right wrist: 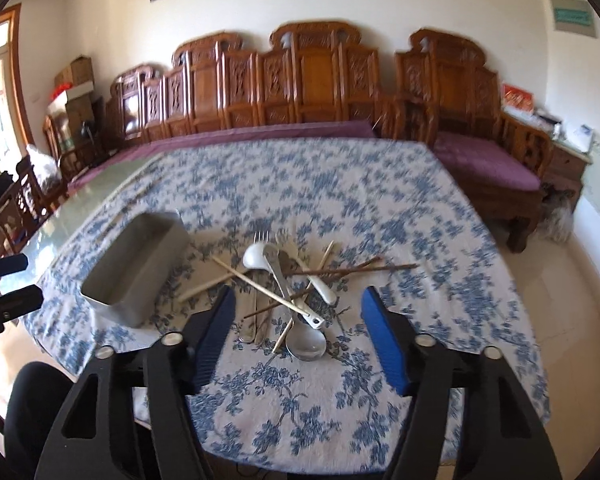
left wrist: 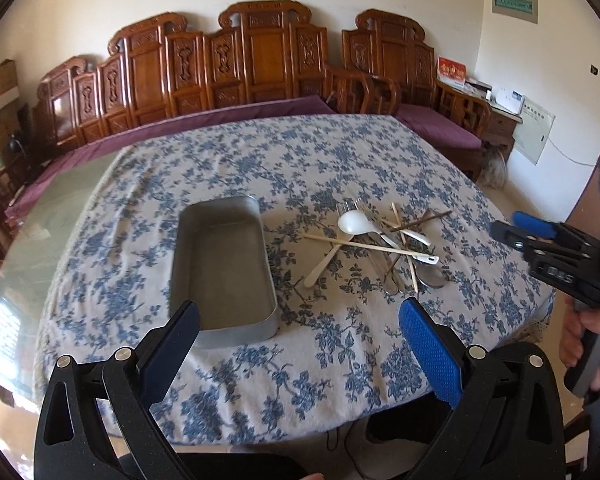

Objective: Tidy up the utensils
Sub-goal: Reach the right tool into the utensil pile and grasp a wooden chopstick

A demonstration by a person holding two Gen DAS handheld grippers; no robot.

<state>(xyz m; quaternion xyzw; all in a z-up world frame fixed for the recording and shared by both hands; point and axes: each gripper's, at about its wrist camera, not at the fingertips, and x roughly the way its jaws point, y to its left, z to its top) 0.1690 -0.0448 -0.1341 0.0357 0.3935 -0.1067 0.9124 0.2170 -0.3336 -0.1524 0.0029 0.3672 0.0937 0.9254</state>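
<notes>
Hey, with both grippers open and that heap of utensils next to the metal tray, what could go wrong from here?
1. The pale chopstick lies across the metal spoon and white spoon; lifting a lower piece may drag or flick others off the heap.
2. The tablecloth is wrinkled, so low jaws could snag it and shift the tray.
3. Thin dark chopsticks may slip from the right gripper.

On the counter (left wrist: 260,380) before me, the metal tray (left wrist: 224,268) lies left; the utensil pile (left wrist: 384,248) lies right of it, just beside. A carved bench (left wrist: 236,68) stands far behind.
</notes>
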